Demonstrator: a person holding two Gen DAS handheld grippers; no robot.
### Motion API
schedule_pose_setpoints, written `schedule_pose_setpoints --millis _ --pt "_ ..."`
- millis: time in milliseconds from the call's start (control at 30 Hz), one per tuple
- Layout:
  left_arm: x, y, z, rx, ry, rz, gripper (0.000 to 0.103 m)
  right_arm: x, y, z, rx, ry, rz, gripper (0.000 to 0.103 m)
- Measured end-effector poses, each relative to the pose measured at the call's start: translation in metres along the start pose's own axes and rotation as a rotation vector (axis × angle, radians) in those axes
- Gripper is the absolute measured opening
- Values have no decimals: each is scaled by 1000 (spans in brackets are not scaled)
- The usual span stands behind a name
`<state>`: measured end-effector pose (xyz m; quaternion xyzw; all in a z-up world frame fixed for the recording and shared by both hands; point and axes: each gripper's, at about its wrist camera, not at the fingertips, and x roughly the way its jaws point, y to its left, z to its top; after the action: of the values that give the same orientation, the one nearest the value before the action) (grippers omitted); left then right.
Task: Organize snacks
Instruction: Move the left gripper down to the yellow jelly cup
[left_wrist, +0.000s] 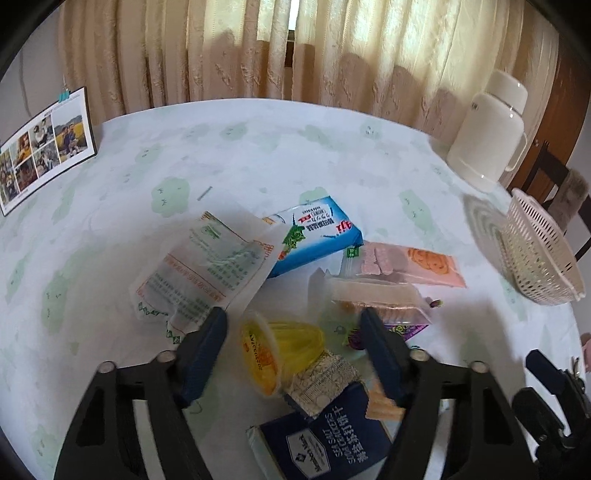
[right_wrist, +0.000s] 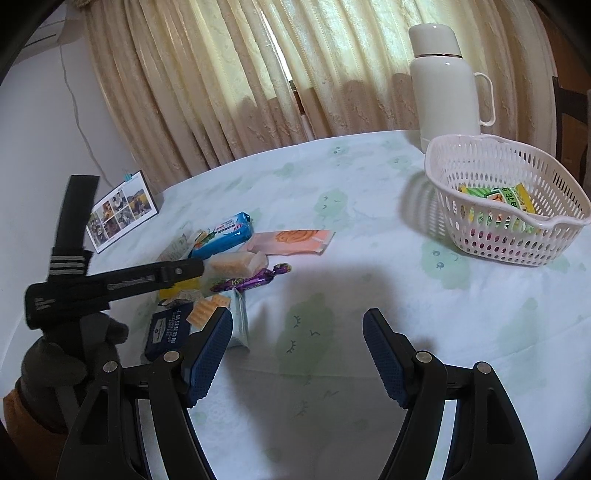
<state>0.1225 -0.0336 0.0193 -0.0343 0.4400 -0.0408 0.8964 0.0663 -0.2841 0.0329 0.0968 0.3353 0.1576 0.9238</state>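
My left gripper (left_wrist: 293, 314) points down over a pile of snacks. A yellow jelly cup (left_wrist: 280, 350) lies on its side between the blue pads, which stand clear of it on both sides. Around it lie a navy cracker packet (left_wrist: 325, 446), a white printed packet (left_wrist: 207, 269), a blue packet (left_wrist: 317, 236), a pink packet (left_wrist: 406, 266), a clear biscuit packet (left_wrist: 376, 295) and a purple candy (right_wrist: 255, 280). My right gripper (right_wrist: 298, 314) stands open over bare tablecloth, right of the pile. The pale basket (right_wrist: 480, 236) holds a green and yellow snack (right_wrist: 498, 199).
A white flask (right_wrist: 443, 81) stands behind the basket at the table's far right edge. A photo card (left_wrist: 44, 147) leans at the far left. Curtains hang behind the round table. A gloved hand (right_wrist: 66, 350) holds the left gripper.
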Motion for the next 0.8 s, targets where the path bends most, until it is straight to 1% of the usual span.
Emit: schedule_pose_setpoints --millis 133,200,367,533,633,800 --pt "6 -2 -2 18 4 22 54 0 -1 0 2 1 6 74" --pt "8 0 -3 19 5 34 47 1 0 0 2 3 7 74" --pt "6 4 -5 11 -2 6 46 1 0 0 2 3 6 74" --pt "-14 10 -11 -10 -62 -31 46 1 0 0 2 4 5 74" --pt "-26 18 -14 -43 -91 -57 46 1 0 -1 2 6 3 74" --pt "-39 33 -17 -103 -122 -80 45 2 -1 -2 2 9 0 74"
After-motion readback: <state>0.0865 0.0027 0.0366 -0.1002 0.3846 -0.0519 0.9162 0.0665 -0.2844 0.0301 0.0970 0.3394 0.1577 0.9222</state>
